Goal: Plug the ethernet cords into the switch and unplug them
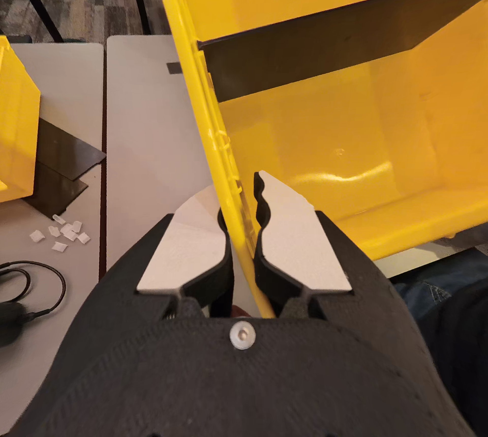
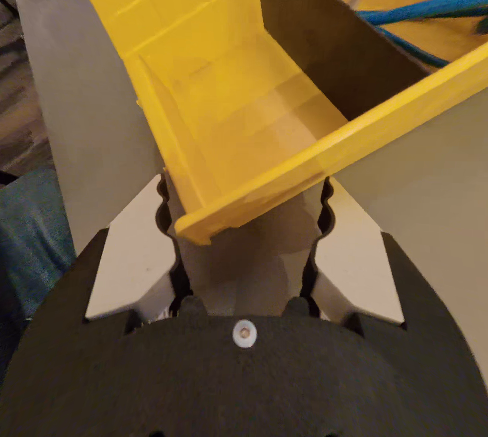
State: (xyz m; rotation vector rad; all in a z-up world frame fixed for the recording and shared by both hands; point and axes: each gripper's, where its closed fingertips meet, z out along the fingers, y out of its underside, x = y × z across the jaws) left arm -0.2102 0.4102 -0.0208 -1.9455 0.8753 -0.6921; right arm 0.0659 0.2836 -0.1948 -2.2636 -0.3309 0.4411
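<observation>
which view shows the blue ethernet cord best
The right wrist view. The blue ethernet cord lies in the yellow bin, in the compartment behind the black divider, though it is blurred. The left wrist view shows only the bin's empty compartments and no cord.

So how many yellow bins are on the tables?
2. One big divided bin is pinched at its side wall by the left claw; a second bin sits at the far left edge. More may lie out of view.
</observation>
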